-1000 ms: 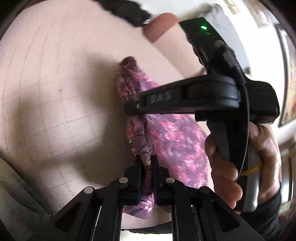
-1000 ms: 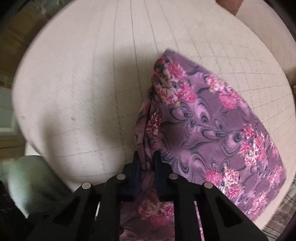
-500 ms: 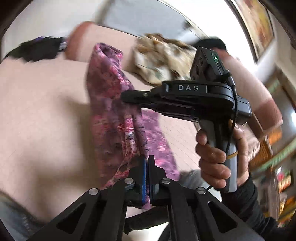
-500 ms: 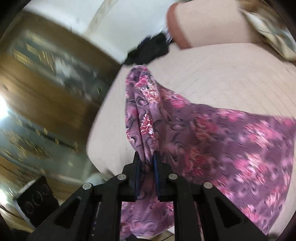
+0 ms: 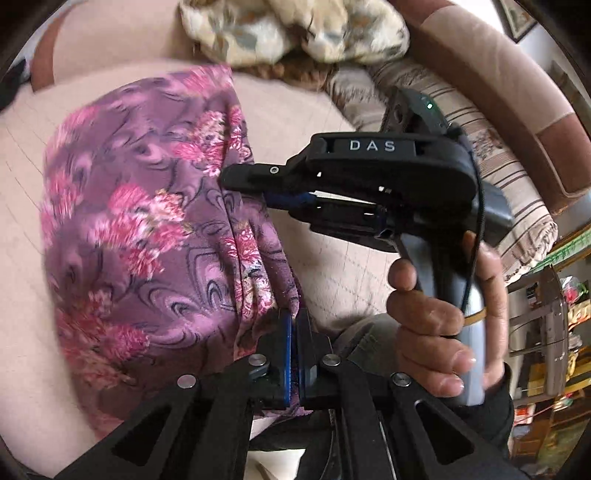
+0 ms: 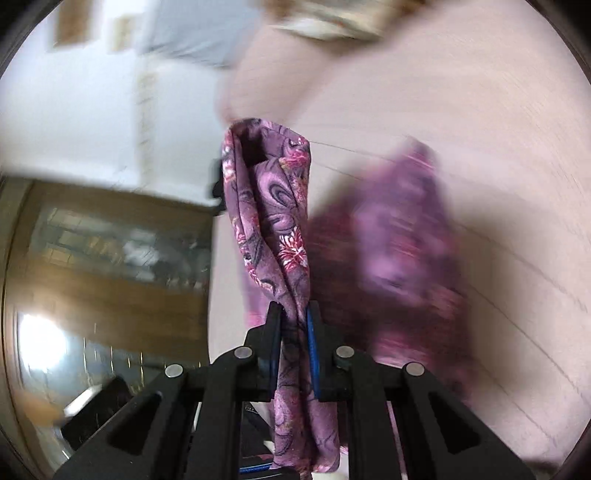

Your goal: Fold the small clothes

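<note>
A purple garment with pink flowers hangs stretched over the pale cushion. My left gripper is shut on its lower edge. In the left wrist view the right gripper, held by a hand, reaches in from the right and pinches the cloth's upper edge. In the right wrist view a bunched fold of the garment runs up from between the fingers of the right gripper, which is shut on it; the rest of the cloth is blurred at the right.
A crumpled cream patterned cloth lies at the back of the cushion. A striped pillow and the brown sofa arm are on the right. Wooden furniture and a white wall show to the left in the right wrist view.
Both grippers have swept sideways and rolled, carrying the garment with them. The cloth, bunched narrow before, now spreads wide in the left wrist view. The patterned cloth and the pillow have come into sight.
</note>
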